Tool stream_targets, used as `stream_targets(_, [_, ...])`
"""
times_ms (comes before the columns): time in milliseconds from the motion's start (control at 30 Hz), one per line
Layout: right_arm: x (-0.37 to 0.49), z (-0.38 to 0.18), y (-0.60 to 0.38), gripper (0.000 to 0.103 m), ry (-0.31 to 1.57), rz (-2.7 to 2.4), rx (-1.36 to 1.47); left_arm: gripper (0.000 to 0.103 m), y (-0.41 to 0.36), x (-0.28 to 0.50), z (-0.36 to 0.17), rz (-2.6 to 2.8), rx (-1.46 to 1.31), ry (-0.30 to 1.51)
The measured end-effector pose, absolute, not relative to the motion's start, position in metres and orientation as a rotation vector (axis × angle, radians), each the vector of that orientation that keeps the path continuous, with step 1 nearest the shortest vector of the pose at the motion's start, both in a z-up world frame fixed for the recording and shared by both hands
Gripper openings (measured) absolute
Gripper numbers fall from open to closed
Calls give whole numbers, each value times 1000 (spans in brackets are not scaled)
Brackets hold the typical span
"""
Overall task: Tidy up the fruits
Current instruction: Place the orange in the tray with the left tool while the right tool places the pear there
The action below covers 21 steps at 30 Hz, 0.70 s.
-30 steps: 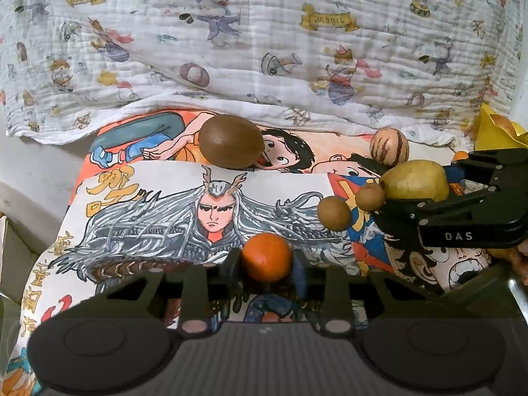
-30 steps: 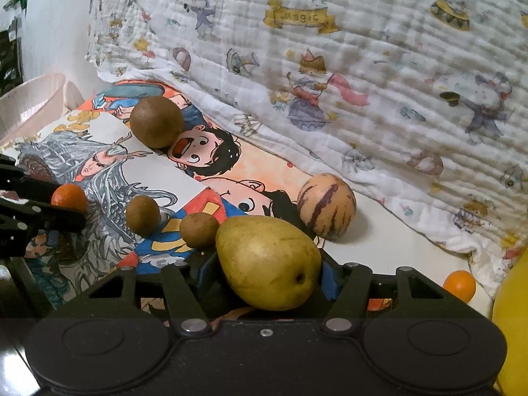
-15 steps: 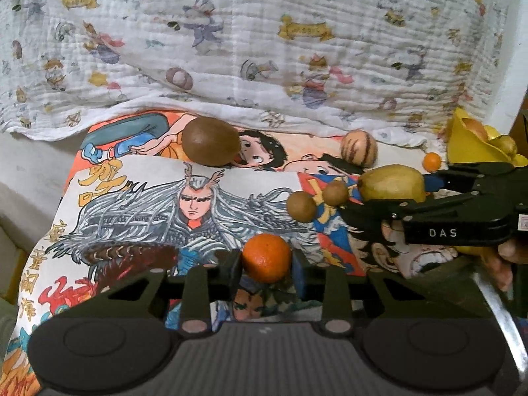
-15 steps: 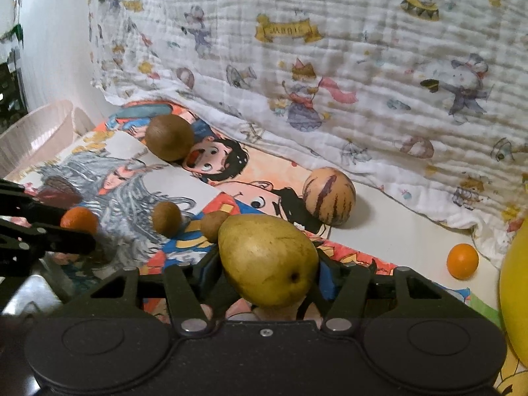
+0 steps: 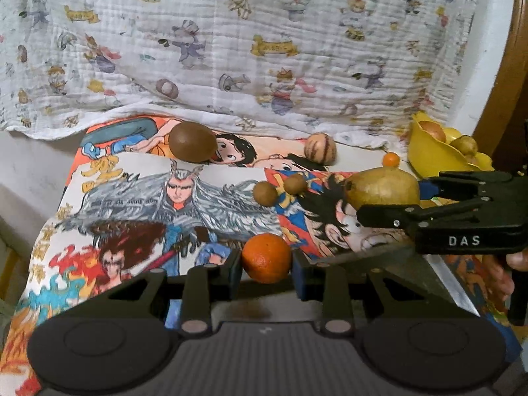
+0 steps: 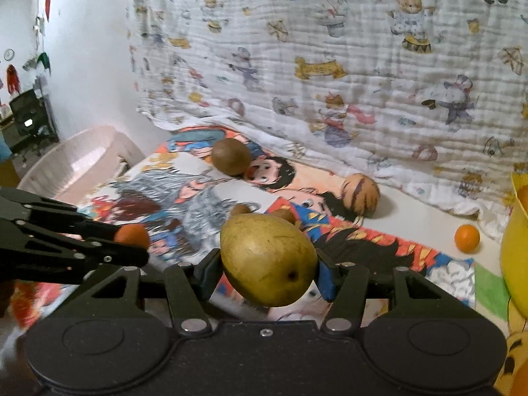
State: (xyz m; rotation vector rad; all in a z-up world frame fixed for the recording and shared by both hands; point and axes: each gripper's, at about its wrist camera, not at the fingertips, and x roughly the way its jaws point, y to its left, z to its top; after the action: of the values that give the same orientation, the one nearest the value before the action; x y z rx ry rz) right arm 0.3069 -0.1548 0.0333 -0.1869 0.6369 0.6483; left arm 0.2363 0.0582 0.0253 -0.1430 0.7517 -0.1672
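Left gripper is clamping one orange; right gripper is clamping one pear; five fruits are lying mid-frame, cloth's lower left open.

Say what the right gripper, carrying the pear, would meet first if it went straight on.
Probably the two small brown fruits just behind the pear held in the right gripper, though depth is unclear.
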Motion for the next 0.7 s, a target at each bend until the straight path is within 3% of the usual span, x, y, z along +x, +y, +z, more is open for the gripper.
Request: stream_targets(700, [240, 17, -157, 59, 785, 828, -214, 35, 60, 180, 18, -227, -144, 826])
